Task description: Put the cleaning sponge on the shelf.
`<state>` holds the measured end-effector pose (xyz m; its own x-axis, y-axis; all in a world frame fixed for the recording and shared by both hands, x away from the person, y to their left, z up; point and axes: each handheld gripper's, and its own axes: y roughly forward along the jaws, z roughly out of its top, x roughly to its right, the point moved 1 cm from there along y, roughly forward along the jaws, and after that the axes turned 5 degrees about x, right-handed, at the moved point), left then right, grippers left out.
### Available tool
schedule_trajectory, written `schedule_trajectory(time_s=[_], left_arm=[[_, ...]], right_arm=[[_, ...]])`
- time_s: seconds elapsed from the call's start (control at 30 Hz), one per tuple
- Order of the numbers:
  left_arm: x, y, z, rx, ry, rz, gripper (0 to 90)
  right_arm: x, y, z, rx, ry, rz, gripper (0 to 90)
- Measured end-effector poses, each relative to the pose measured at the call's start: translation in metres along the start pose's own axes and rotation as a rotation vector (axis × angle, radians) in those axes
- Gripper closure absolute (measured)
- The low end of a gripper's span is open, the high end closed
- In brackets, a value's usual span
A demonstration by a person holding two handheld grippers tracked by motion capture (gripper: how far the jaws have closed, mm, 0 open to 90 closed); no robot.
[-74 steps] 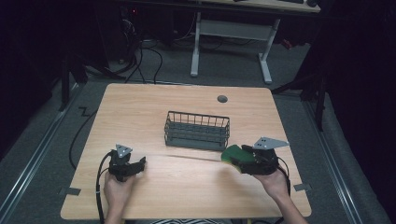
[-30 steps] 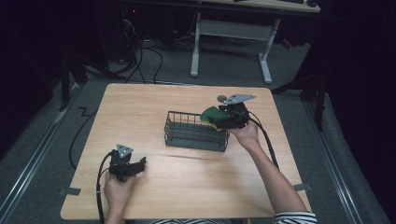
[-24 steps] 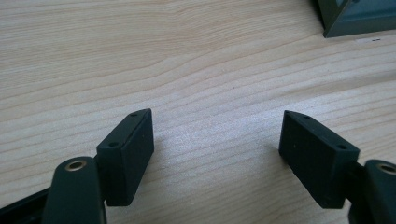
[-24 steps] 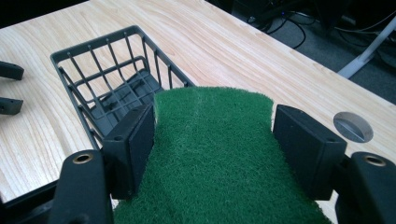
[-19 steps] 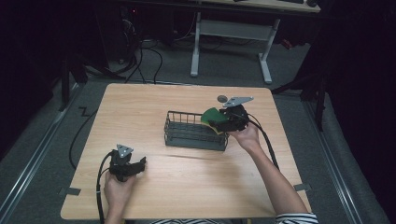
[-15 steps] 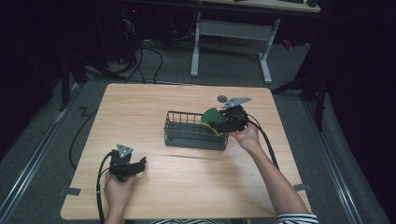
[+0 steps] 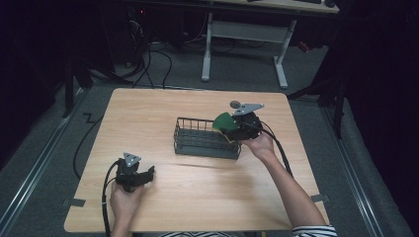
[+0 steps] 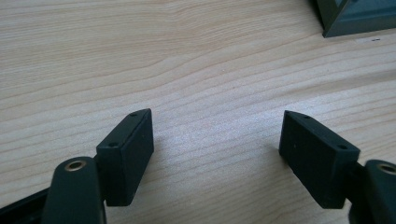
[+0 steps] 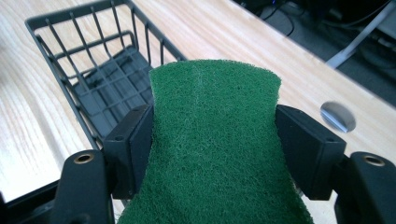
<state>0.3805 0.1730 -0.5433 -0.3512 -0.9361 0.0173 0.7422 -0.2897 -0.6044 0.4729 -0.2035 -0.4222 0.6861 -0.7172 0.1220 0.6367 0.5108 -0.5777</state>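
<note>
Left claw (image 7: pixel 140 177): jaws spread wide over bare wood, nothing between them. It rests near the front edge of the counter (image 7: pixel 163 106), well apart from the wire basket (image 7: pixel 197 143) and to its front left, in the same place as in the earlier pictures.

Right claw (image 7: pixel 228 129): jaws pinching a green scouring pad (image 7: pixel 223 121) by its two side edges. The pad is held over the right end of the basket, above the rim. In the earliest picture this claw held the pad near the front right of the counter; it has since gone to the basket's right end and, over the last second, it has kept its place there.

Clearances: the basket stands near the middle of the counter, with open wood on all four sides. A grey round insert (image 7: pixel 235 104) lies in the counter just behind the right claw, near the far edge.

View differences: the right gripper view gives the pad's (image 9: pixel 212 149) coarse green face, bowed between the jaws, and the dark mesh floor of the basket (image 9: pixel 100 88) beyond it. The left gripper view gives one corner of the basket (image 8: pixel 357 18) at its top right.
</note>
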Motion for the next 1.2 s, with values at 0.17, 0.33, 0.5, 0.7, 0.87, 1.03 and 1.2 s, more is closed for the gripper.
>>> schedule_trajectory(time_s=[0.17,0.33,0.5,0.7,0.87,1.03,1.2], left_arm=[[0.000,0.000,0.000,0.001,-0.001,-0.001,26.6],[0.000,0.000,0.000,0.000,0.000,-0.001,26.6],[0.000,0.000,0.000,0.001,0.001,0.000,26.6],[0.000,0.000,0.000,-0.001,0.001,-0.001,26.6],[0.000,0.000,0.000,-0.001,0.001,-0.002,26.6],[0.000,0.000,0.000,0.000,0.001,0.000,26.6],[0.000,0.000,0.000,0.000,0.000,0.001,26.6]], right_arm=[[-0.001,0.008,0.002,-0.010,-0.009,-0.005,31.1],[0.002,0.014,0.000,-0.009,0.015,0.000,31.1],[0.000,0.014,-0.001,-0.021,-0.006,-0.006,30.8],[-0.005,0.015,-0.001,-0.040,-0.034,-0.039,30.8],[-0.013,0.014,0.004,-0.008,-0.073,-0.060,31.0],[-0.011,0.024,0.000,-0.030,-0.045,-0.040,30.6],[-0.008,0.023,0.000,-0.038,-0.027,-0.018,30.0]])
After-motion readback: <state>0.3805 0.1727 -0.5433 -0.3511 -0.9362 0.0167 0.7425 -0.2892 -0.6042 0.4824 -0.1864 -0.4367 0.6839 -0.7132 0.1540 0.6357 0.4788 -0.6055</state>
